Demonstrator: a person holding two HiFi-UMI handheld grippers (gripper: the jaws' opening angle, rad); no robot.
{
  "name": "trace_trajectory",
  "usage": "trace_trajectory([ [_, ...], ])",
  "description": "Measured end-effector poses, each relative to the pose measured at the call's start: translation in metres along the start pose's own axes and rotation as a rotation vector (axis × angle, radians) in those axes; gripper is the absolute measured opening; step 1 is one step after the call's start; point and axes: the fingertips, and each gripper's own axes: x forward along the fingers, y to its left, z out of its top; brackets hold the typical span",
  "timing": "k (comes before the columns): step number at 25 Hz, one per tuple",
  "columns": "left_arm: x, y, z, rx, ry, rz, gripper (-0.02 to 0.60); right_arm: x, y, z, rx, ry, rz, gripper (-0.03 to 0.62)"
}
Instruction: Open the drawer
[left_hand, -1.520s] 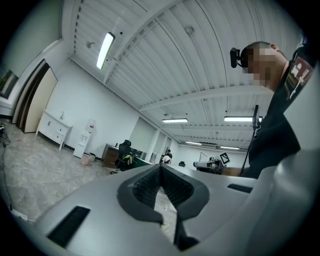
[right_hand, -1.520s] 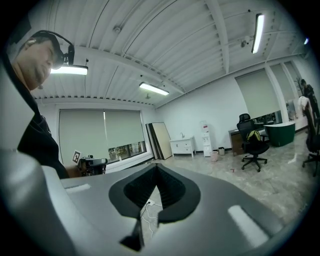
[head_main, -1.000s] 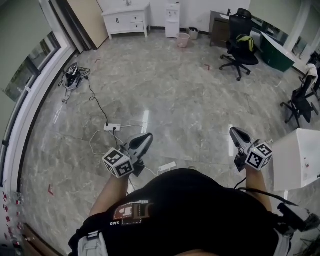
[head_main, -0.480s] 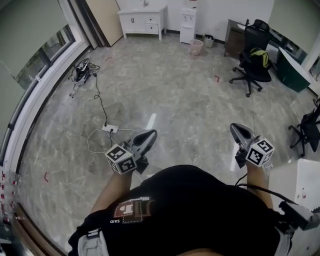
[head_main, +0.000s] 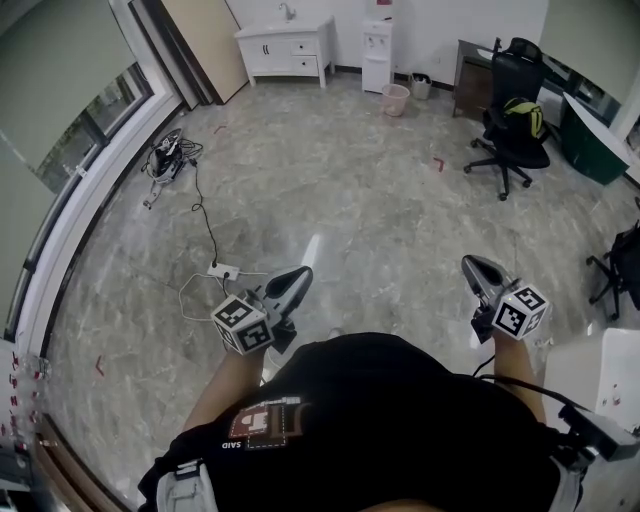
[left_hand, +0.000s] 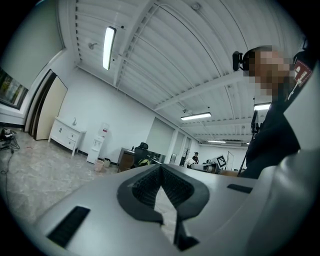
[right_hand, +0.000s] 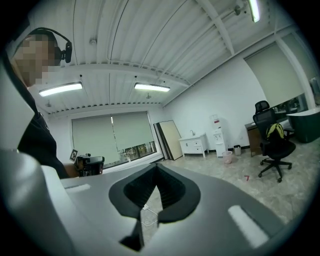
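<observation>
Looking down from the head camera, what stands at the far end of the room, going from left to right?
Leaning beige board → white cabinet → water dispenser → pink bin → dark desk → black office chair.

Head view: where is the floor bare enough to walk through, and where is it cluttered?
Widest bare floor is mid-room, bordered by the cable on the left, the office chair on the right and the white cabinet at the far wall. Crowded spots: the power strip by the left gripper, and the desk behind the chair.
</observation>
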Motion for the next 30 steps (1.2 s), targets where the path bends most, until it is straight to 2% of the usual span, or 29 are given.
trace_trajectory([
  [7, 0.031, 0.064, 0.013, 0.006, -0.003, -0.026, -0.002, 0.053, -0.025, 0.014, -0.035, 0.017, -0.025, -0.002],
  [13, 0.037, 0.153, 0.044, -0.004, -0.028, -0.034, -0.002, 0.143, -0.038, 0.038, -0.05, 0.019, -0.046, -0.002],
  [19, 0.004, 0.258, 0.102, 0.027, -0.034, 0.025, -0.002, 0.271, -0.023, 0.079, -0.076, 0.002, -0.001, -0.002],
  [24, -0.014, 0.334, 0.129, 0.041, -0.034, 0.088, -0.002, 0.366, -0.029, 0.082, -0.054, 0.008, 0.037, -0.002],
  [30, -0.016, 0.396, 0.151, 0.031, -0.05, 0.14, -0.002, 0.45, -0.038, 0.084, -0.056, 0.043, 0.106, -0.002],
])
